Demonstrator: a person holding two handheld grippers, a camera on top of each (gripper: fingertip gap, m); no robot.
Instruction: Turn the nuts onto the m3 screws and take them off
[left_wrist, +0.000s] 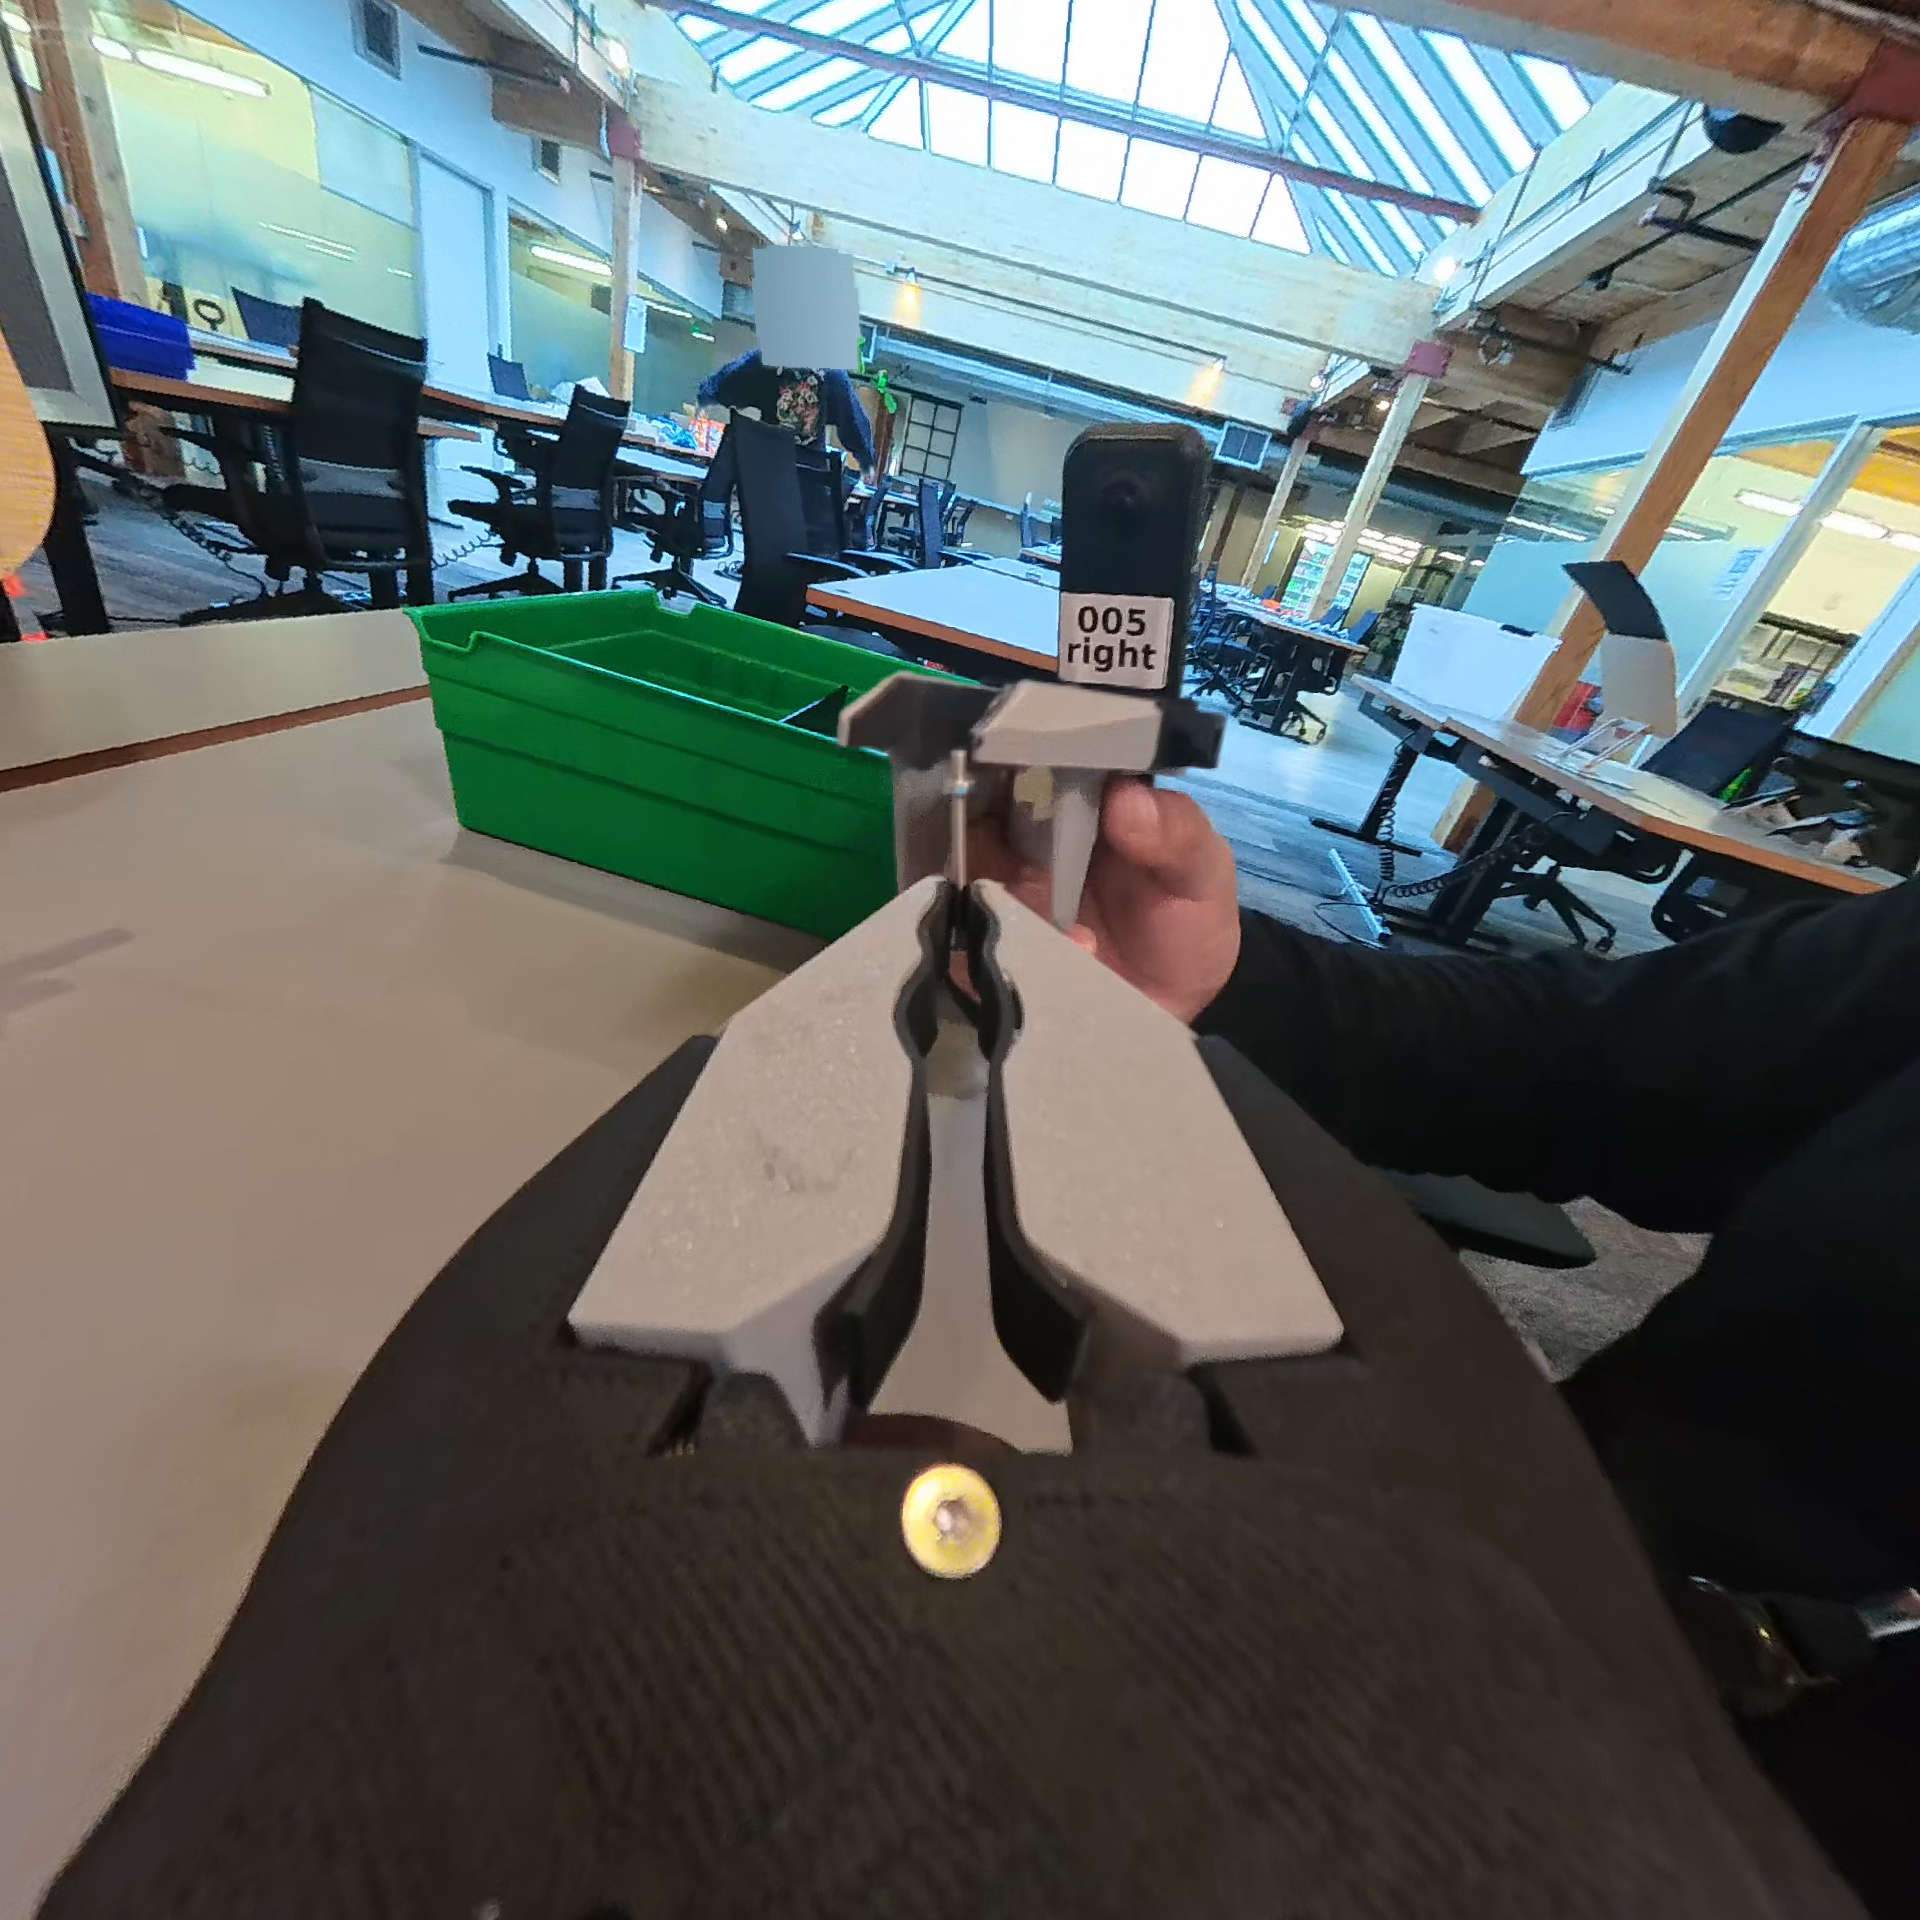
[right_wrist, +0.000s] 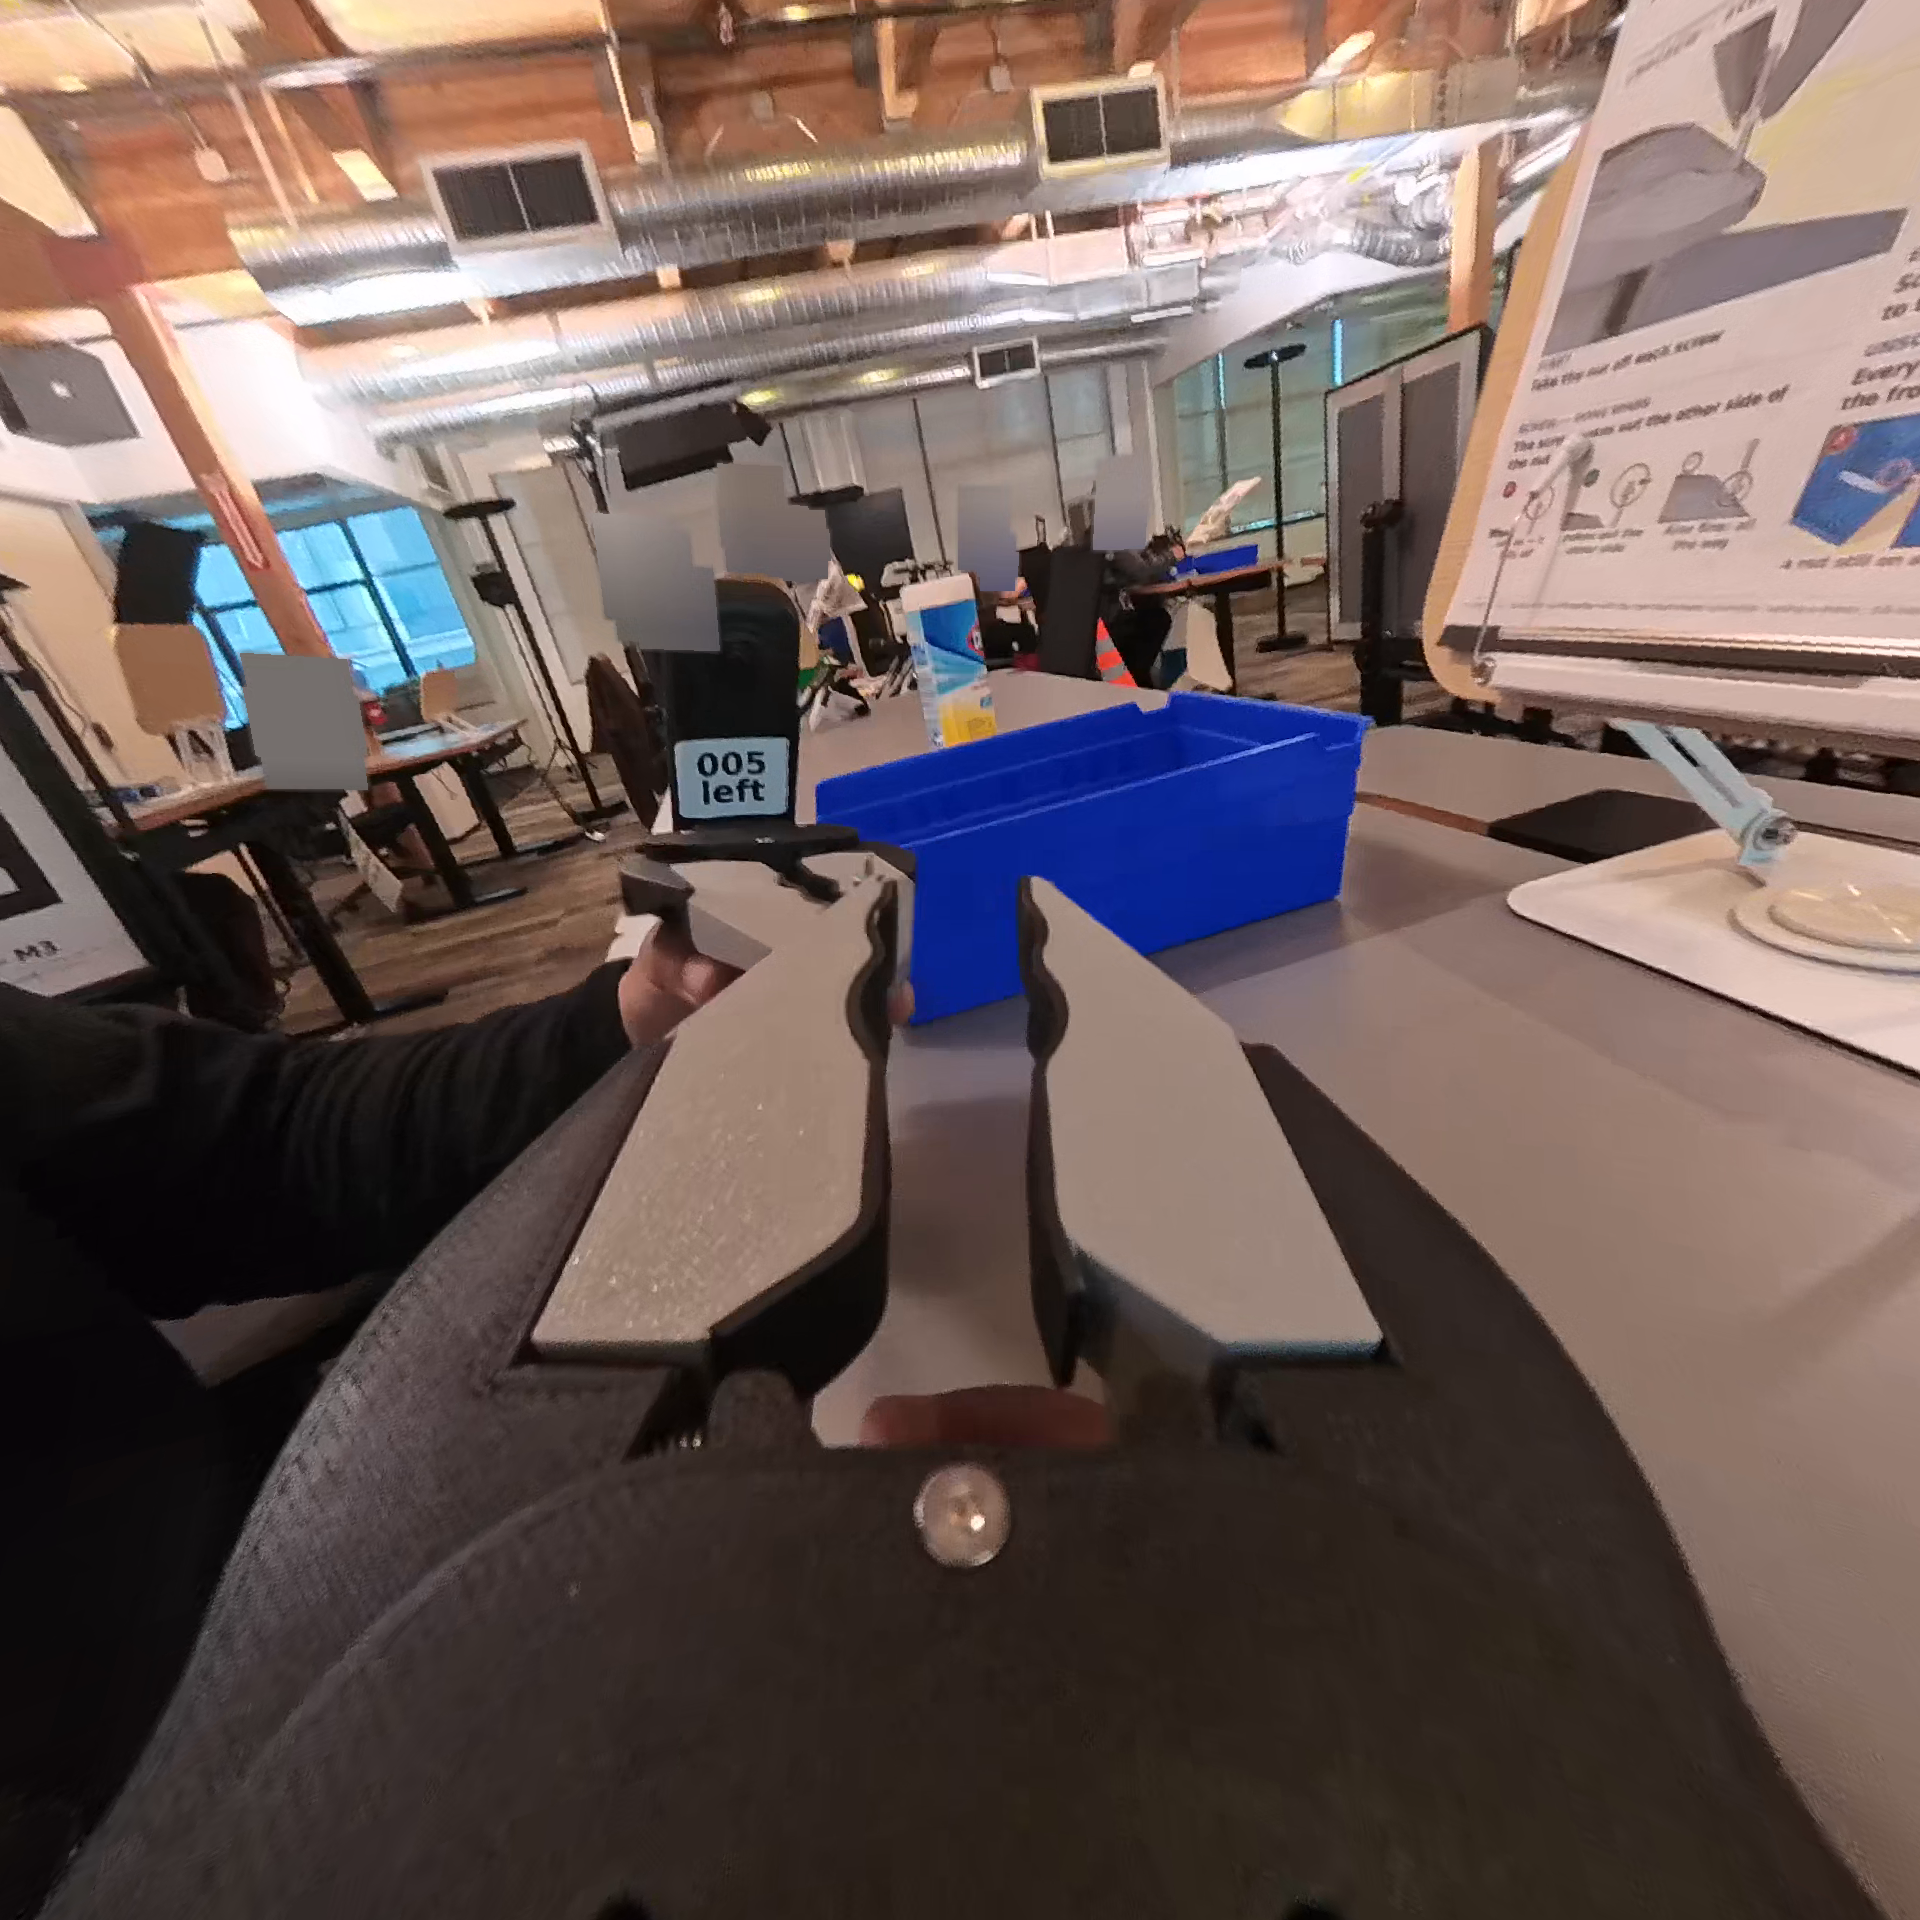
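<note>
In the left wrist view my left gripper (left_wrist: 961, 906) is shut on the lower end of a thin M3 screw (left_wrist: 962, 836), which stands upright out of its fingertips. A small nut (left_wrist: 958, 790) sits near the screw's top. My right gripper (left_wrist: 992, 821) faces it at close range, held by a hand, with its fingers apart; the screw's top is beside one finger (left_wrist: 920, 821). In the right wrist view my right gripper (right_wrist: 961, 914) is open and empty. The left gripper (right_wrist: 769, 894) shows behind its left finger. The screw is hidden there.
A green bin (left_wrist: 644, 727) stands on the grey table (left_wrist: 208, 987) behind the grippers. A blue bin (right_wrist: 1091, 831) stands opposite, with a wipes canister (right_wrist: 951, 665) behind it. An instruction sheet on a white stand (right_wrist: 1714, 364) is at the right. Chairs and desks fill the background.
</note>
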